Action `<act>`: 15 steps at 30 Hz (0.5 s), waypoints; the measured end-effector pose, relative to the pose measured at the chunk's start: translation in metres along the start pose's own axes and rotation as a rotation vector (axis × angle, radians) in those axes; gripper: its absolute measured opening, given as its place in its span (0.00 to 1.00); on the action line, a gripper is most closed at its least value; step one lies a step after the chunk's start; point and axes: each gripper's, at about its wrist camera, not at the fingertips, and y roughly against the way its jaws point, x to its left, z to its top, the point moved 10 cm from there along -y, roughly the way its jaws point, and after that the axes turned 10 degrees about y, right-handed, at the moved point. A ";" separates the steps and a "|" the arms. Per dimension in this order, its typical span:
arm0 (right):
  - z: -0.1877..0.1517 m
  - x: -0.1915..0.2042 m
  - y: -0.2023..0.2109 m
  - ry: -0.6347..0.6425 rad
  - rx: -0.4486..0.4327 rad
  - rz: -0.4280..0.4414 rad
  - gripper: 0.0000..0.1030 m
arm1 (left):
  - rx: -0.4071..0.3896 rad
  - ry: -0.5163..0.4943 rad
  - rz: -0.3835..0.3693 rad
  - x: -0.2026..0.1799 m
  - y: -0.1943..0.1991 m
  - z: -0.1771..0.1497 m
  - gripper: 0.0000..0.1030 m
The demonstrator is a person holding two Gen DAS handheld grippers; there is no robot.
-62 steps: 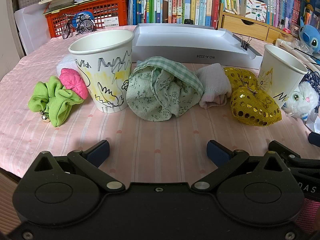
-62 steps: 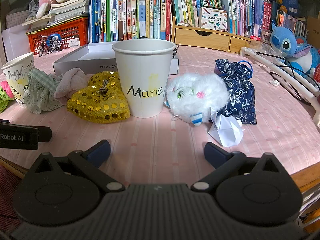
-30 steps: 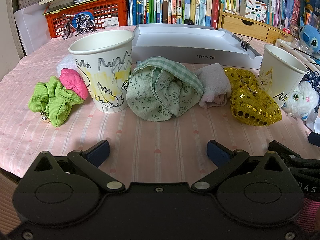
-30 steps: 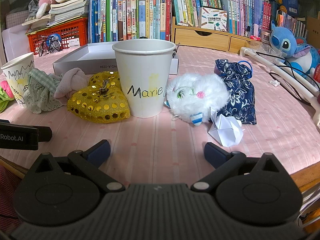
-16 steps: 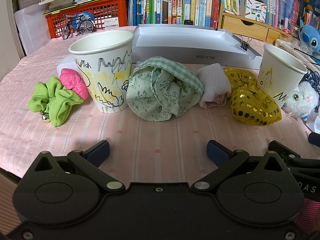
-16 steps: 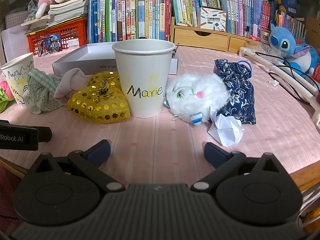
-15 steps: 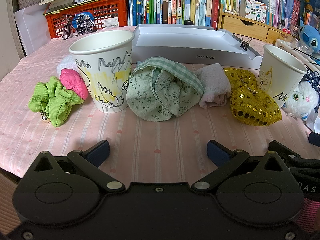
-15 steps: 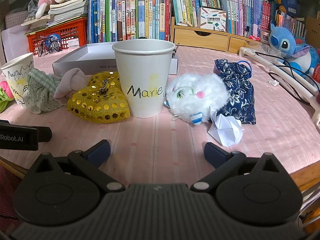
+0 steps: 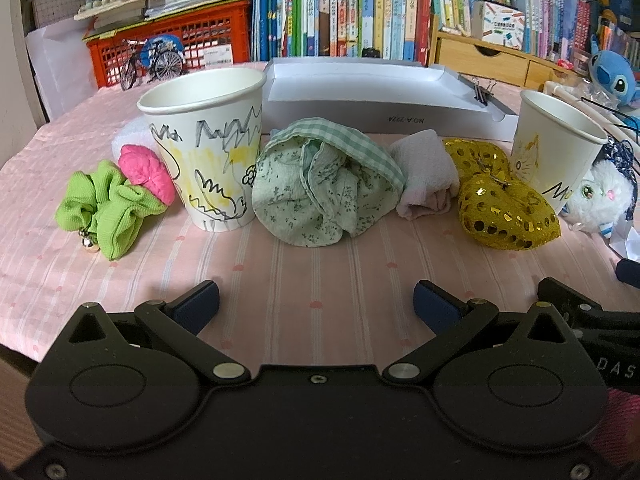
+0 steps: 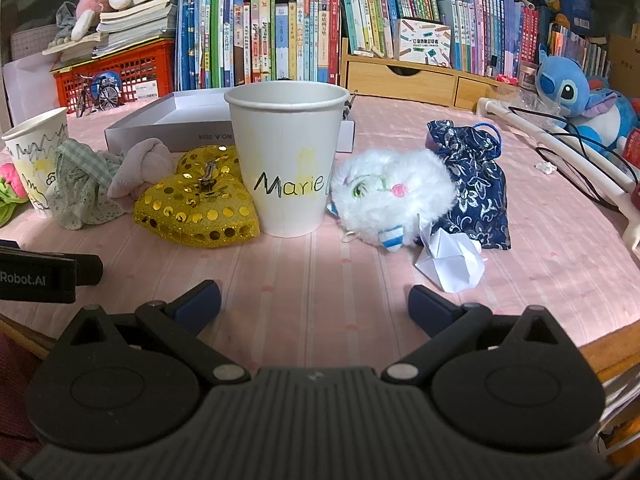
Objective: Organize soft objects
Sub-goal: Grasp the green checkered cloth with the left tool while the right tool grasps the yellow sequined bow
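I am holding both tools low over the near edge of the table (image 9: 320,280), with nothing in either: the left gripper (image 9: 316,304) and the right gripper (image 10: 314,300) are both spread wide and gripping nothing.

The soft things are lying in a row across the middle of the table, between the near edge and the white tray (image 9: 360,92) behind them. Toward the left edge, a green scrunchie (image 9: 104,208) is touching a pink puff (image 9: 146,174), which is leaning on the scribbled cup (image 9: 208,152). Beside that cup a green cloth (image 9: 320,192) is bunched up, a pale sock (image 9: 426,176) is resting against it, and a gold heart (image 10: 196,204) is lying against the Marie cup (image 10: 286,156). On that cup's other side sit a white plush (image 10: 392,200) and a blue pouch (image 10: 474,184), with a paper scrap (image 10: 448,260) just in front.

I am judging all of these light and squashy. The cloth and sock will sag, so I would be pinching a thick fold at the top. The scrunchie takes a grip across its bulk. The sequins look slippery, so the heart wants a firm bite at a lobe. The empty cups will tip easily if nudged.

The striped pink tablecloth may drag or wrinkle. Books, a red crate (image 9: 176,40) and a blue toy (image 10: 568,88) are crowding the far edge.
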 end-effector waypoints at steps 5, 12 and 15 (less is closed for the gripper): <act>-0.003 0.001 0.003 -0.005 -0.033 -0.012 1.00 | -0.004 0.003 -0.005 0.004 0.003 -0.004 1.00; 0.000 0.001 0.004 0.005 -0.037 0.025 1.00 | -0.024 0.065 -0.064 0.008 0.014 0.012 0.93; 0.003 0.005 0.010 -0.003 -0.070 0.065 1.00 | -0.055 0.090 -0.086 0.009 0.020 0.022 0.89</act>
